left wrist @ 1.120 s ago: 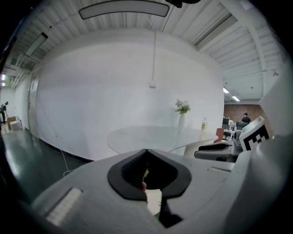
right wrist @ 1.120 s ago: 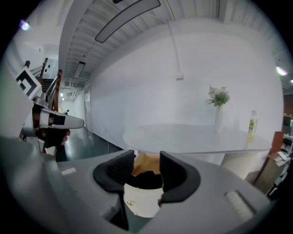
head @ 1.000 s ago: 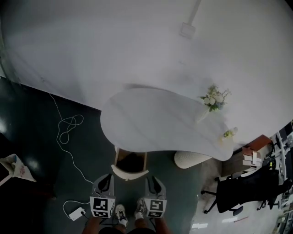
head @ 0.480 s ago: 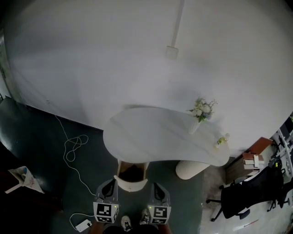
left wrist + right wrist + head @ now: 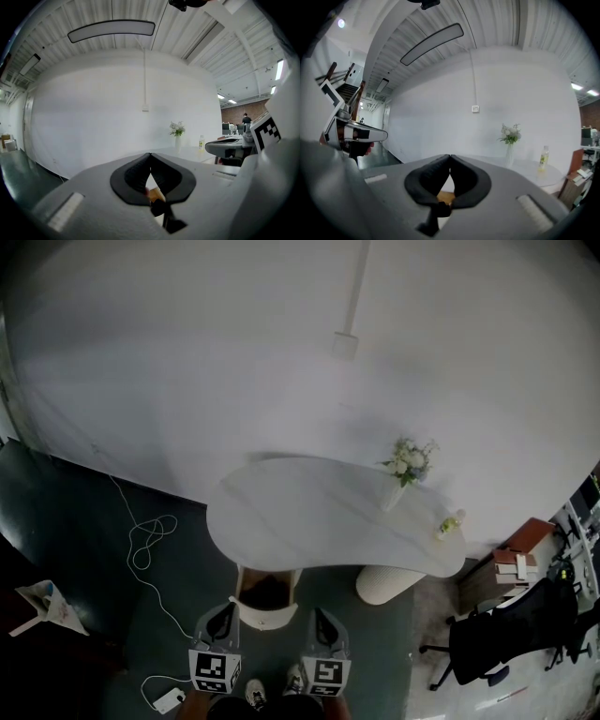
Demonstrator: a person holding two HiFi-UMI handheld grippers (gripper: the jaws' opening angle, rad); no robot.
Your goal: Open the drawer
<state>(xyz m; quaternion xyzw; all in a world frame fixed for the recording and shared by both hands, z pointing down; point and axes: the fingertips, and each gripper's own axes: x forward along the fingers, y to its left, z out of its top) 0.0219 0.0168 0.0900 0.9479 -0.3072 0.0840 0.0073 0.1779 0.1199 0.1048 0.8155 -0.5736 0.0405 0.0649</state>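
You held your left gripper [image 5: 222,613] and right gripper [image 5: 322,617] side by side, both aimed at the white table [image 5: 281,521] ahead of them. In the left gripper view the black pads [image 5: 133,176] met at their tips with nothing between them. In the right gripper view that pair was likewise closed tip to tip and empty.

No writing could be read anywhere. The marker cubes [image 5: 214,671] carried only black-and-white square patterns. The print on the tote bag [image 5: 42,604], lying on the floor well to the left of the left gripper, was too small to make out.

2 containers stood on the table, ahead and to the right of the right gripper. One was a white vase [image 5: 394,496] holding white flowers [image 5: 409,458]. Farther right was a small yellow-green bottle [image 5: 448,524] with a pale cap; whether that colour was its label or its contents, I couldn't tell.

Between the 2 grippers and the table stood a wooden chair [image 5: 265,604], at the table's near edge. A white adapter [image 5: 169,699] lay on the dark floor just left of the left gripper, with its cable [image 5: 141,540] looping away ahead. A black office chair [image 5: 497,638] stood well off to the right of the right gripper.

As for the drawer, I couldn't tell where it was: no view showed a front or handle clearly enough.
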